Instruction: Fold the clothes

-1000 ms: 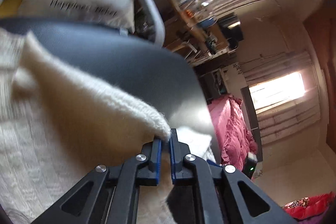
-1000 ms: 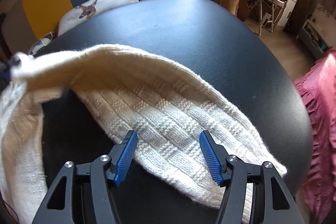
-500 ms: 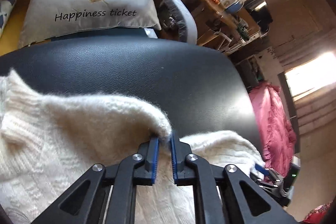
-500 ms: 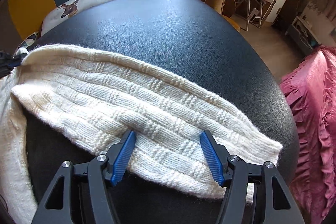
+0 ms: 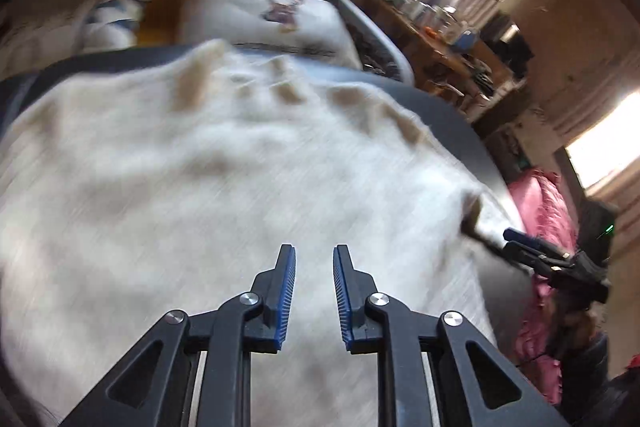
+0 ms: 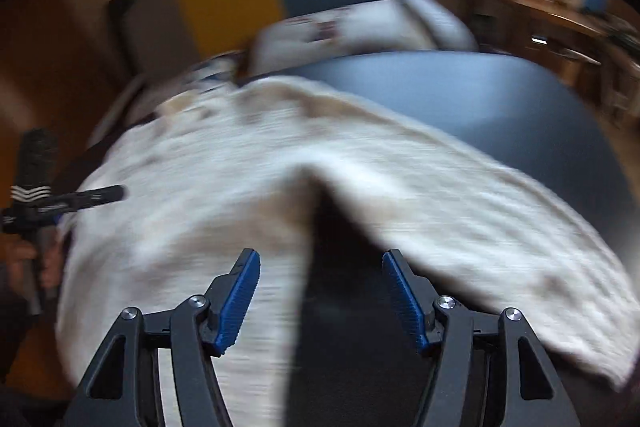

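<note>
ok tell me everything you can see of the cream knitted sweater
The cream knitted sweater is a soft, woolly garment, its knit pattern smeared by motion blur. It lies spread and rumpled over the dark leather-like table top, covering most of the near side. In the right wrist view a sleeve stretches off to the right, with a dark gap of table between it and the body. No jaws grip it: the left gripper is opening just above the cloth.

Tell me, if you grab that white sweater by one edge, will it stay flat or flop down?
Probably flop. The sweater is a soft knit that already lies in bumps and folds on the dark table. It would likely sag and stretch where pinched. Its fuzzy surface looks grippy, so it should not slip easily.
</note>
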Tool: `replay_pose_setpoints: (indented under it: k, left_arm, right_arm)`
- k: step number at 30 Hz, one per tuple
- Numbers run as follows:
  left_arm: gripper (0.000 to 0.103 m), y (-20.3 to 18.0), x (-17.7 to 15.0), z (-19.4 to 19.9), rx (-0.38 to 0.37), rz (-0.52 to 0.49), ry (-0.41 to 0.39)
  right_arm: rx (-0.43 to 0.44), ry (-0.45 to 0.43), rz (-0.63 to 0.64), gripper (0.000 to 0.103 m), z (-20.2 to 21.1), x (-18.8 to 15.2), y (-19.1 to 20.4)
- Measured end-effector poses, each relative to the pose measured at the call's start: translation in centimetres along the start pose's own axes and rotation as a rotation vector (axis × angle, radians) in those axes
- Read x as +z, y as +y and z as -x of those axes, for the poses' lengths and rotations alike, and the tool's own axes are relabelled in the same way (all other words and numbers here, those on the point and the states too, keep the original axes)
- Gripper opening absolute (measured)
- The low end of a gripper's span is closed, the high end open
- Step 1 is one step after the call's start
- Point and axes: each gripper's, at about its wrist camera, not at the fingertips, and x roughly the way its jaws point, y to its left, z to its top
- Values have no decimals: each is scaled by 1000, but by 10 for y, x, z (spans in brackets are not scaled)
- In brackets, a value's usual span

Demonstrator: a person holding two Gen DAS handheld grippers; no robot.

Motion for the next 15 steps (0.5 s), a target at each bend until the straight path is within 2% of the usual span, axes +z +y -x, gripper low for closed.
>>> replay_pose_setpoints:
  k: [2, 4, 6, 10, 12, 15]
  left_arm:
    - [17, 10, -22, 20, 8, 30, -17]
    - [17, 15, -38, 34, 31, 28, -26]
    - [17, 19, -54, 40, 36, 24, -14]
    - [17, 27, -80, 31, 110, 11, 34]
    - [16, 32, -91, 35, 110, 25, 23]
    - [16, 39, -101, 40, 63, 104, 8]
  right_arm:
    - [25, 52, 94, 65, -14, -5, 38]
    - [-8, 106, 168, 65, -28, -11, 53]
    - [-60, 160, 193, 64, -40, -17, 51]
    - [-158, 271, 161, 64, -57, -27, 33]
    - [-183, 283, 145, 63, -55, -33, 25]
    - [-192, 272, 112, 64, -50, -40, 15]
